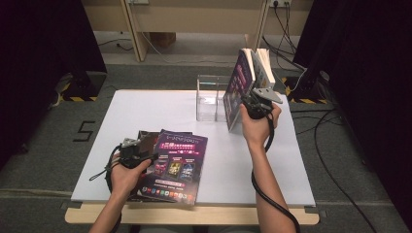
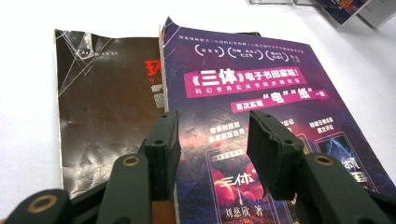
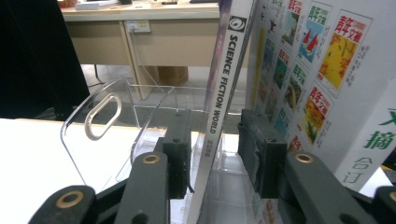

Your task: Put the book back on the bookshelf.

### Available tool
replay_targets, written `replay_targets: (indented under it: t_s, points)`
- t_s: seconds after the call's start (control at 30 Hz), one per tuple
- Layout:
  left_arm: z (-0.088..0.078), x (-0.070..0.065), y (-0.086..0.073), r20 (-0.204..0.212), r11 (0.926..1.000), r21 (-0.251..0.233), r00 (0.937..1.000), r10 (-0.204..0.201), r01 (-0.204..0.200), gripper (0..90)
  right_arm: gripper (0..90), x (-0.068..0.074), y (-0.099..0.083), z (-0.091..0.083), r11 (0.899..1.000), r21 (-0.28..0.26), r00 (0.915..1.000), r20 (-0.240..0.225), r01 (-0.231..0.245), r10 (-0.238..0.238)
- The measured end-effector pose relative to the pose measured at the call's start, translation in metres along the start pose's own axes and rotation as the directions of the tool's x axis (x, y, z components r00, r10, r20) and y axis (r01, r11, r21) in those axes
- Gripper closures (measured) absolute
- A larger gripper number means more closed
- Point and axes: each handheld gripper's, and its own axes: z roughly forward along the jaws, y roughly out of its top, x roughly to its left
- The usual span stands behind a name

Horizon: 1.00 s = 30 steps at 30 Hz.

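Looking down from the high view, we see our right gripper (image 1: 256,104) raised at the far right of the white table (image 1: 145,104), beside a clear rack (image 1: 209,97). A purple magazine (image 1: 239,87) stands nearly upright there, leaning against two more books (image 1: 262,65) behind it. In the right gripper view the spine (image 3: 224,84), lettered SCIENCE FICTION WORLD, runs up between our jaws; the left pad sits close to it, but a gap shows on the other side, so we cannot tell whether the jaws press on it. The rack (image 3: 100,121) with its oval handle hole lies just left of the spine.

Our left gripper (image 1: 130,156) rests low at the near left, over a flat purple booklet (image 1: 177,165) that overlaps a dark booklet (image 1: 145,138). In the left gripper view our jaws stand open above the purple booklet (image 2: 261,88), with nothing between them; the dark booklet (image 2: 102,102) lies beside it, creased.
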Motion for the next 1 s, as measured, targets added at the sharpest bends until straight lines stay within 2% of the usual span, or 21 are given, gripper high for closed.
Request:
replay_targets:
  t_s: [0.33,1.0]
  points:
    - [0.0,0.0,0.0,-0.001,1.0,0.001,1.0,0.003,-0.003,53.2,64.2,0.0,-0.009,-0.005,1.0,0.004,0.9999,0.0,-0.011,0.011]
    - [0.0,0.001,0.0,-0.003,1.0,0.004,1.0,-0.001,0.001,52.9,63.2,0.006,-0.019,-0.023,1.0,0.014,0.9996,-0.028,0.005,-0.005]
